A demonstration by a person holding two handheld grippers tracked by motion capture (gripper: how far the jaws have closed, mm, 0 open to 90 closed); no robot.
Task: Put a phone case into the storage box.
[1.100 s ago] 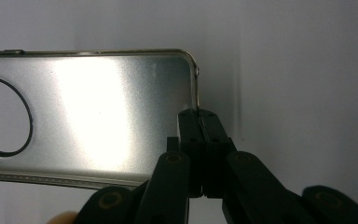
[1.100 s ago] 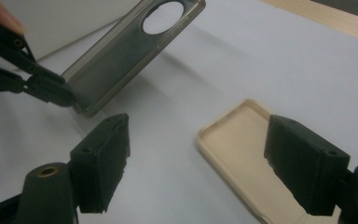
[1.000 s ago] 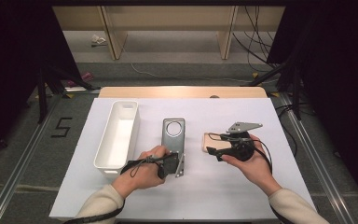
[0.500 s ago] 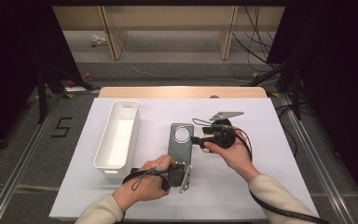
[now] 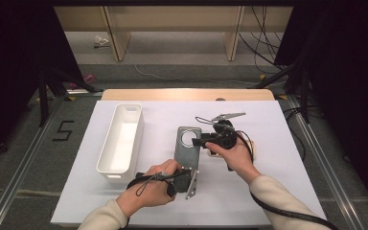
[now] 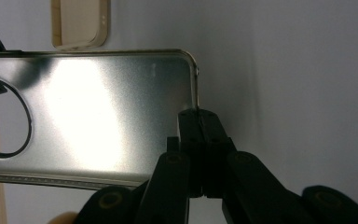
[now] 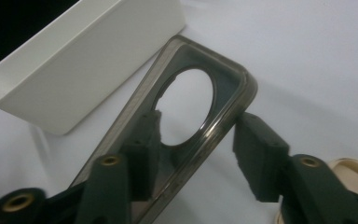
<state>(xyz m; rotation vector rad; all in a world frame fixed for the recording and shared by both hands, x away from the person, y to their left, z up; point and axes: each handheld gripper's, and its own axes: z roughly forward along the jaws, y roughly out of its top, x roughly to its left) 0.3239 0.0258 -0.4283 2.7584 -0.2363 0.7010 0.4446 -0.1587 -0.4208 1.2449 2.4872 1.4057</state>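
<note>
We see left gripper (image 5: 188, 178) pinching metal lid (image 5: 187, 148) lower centre | right gripper (image 5: 197, 142) closing astride its rim, pads apart.

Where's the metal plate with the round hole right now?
In the high view the metal plate lies mid-table, right of the white bin, between the left gripper and the right gripper.

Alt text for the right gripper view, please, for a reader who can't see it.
The right gripper straddles one long rim of a grey metal tray with a round hole, one of its black fingers outside the rim and the other inside; they have just been closing, and the outer finger does not yet touch. A white bin lies behind on the white table.
</note>
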